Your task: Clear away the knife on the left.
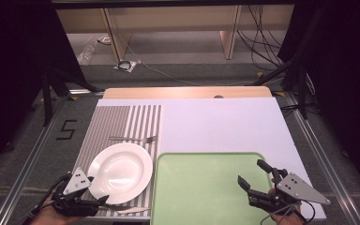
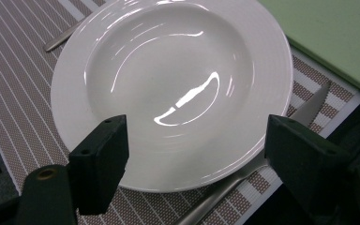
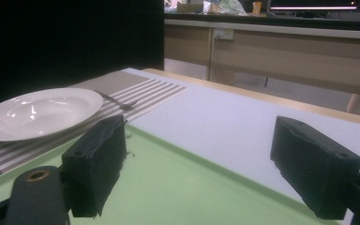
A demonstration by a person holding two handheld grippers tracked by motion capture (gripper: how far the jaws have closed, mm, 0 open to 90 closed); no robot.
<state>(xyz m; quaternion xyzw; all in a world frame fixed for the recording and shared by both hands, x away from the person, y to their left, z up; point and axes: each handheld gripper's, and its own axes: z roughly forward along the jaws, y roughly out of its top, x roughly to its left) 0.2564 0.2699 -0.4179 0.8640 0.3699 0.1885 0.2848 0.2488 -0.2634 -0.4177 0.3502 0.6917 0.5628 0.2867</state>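
The left hand-held gripper hovers with jaws spread wide at the near rim of the white plate, which lies on the striped mat. The knife lies half under that rim, tip toward the green tray, long axis along the surface edge. A careless closing could tilt the plate. The right hand-held gripper waits spread over the tray.

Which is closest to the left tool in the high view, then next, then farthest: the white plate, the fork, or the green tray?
From the left tool:
1. White plate, just beyond it on the striped mat.
2. Green tray, off to its right.
3. Fork, past the plate's far edge.
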